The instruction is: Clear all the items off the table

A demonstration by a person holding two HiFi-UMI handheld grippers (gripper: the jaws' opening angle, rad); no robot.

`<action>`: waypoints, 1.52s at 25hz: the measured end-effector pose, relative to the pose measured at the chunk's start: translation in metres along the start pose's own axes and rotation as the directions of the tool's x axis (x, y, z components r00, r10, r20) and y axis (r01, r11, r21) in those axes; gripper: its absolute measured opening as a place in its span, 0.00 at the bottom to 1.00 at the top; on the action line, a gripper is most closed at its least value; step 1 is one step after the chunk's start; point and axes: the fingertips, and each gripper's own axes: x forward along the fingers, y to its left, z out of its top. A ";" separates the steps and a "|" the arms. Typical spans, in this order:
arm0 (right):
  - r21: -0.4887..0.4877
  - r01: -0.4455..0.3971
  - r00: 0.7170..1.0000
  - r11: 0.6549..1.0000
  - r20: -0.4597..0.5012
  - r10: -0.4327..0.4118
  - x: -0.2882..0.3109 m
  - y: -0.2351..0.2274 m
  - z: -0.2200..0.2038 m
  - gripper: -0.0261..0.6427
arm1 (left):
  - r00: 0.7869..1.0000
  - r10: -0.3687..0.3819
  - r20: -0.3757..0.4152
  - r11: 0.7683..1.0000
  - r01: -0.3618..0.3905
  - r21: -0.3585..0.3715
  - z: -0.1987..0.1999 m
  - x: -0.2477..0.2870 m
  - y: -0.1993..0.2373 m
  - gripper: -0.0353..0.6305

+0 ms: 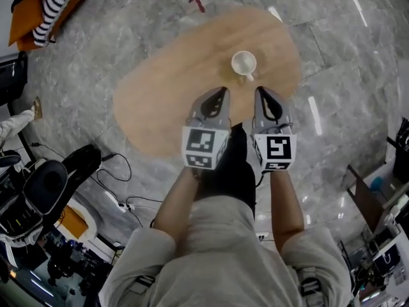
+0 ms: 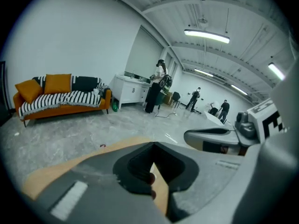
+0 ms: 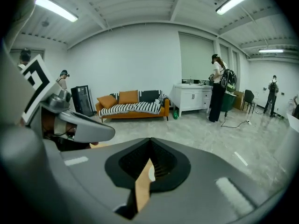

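Observation:
A white cup point(image 1: 243, 63) stands alone on the oval wooden table point(image 1: 166, 88), toward its far right side. Both grippers hover over the table's near edge, pointing at the cup and short of it. My left gripper point(image 1: 221, 91) is shut and empty, its jaws meeting at the tip point(image 2: 153, 143). My right gripper point(image 1: 261, 91) is shut too, with nothing in it point(image 3: 150, 139). Through the slit under the right jaws I see a strip of tabletop and a bit of white point(image 3: 151, 173), likely the cup.
An orange sofa point(image 1: 45, 5) with striped cushions stands far left, also in the left gripper view point(image 2: 60, 97). A black chair point(image 1: 45, 184) and cables point(image 1: 121, 197) lie near my left. White cabinet point(image 3: 191, 99) and several people stand at the back. Grey marble floor surrounds the table.

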 end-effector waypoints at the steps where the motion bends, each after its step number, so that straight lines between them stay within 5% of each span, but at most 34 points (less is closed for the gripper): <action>1: -0.006 -0.007 1.000 1.000 -0.010 0.007 0.012 -0.002 -0.006 0.05 | 1.000 0.006 -0.013 1.000 -0.006 -0.015 -0.008 0.008 0.007 0.08; 22: 0.059 0.056 0.970 0.997 -0.238 -0.040 0.121 -0.041 -0.137 0.05 | 0.983 0.037 -0.182 0.993 -0.057 -0.103 -0.135 0.125 0.080 0.08; 38: -0.008 0.013 0.916 1.000 -0.401 -0.015 0.176 -0.059 -0.159 0.05 | 0.968 0.057 -0.242 0.970 -0.112 -0.217 -0.152 0.165 0.103 0.08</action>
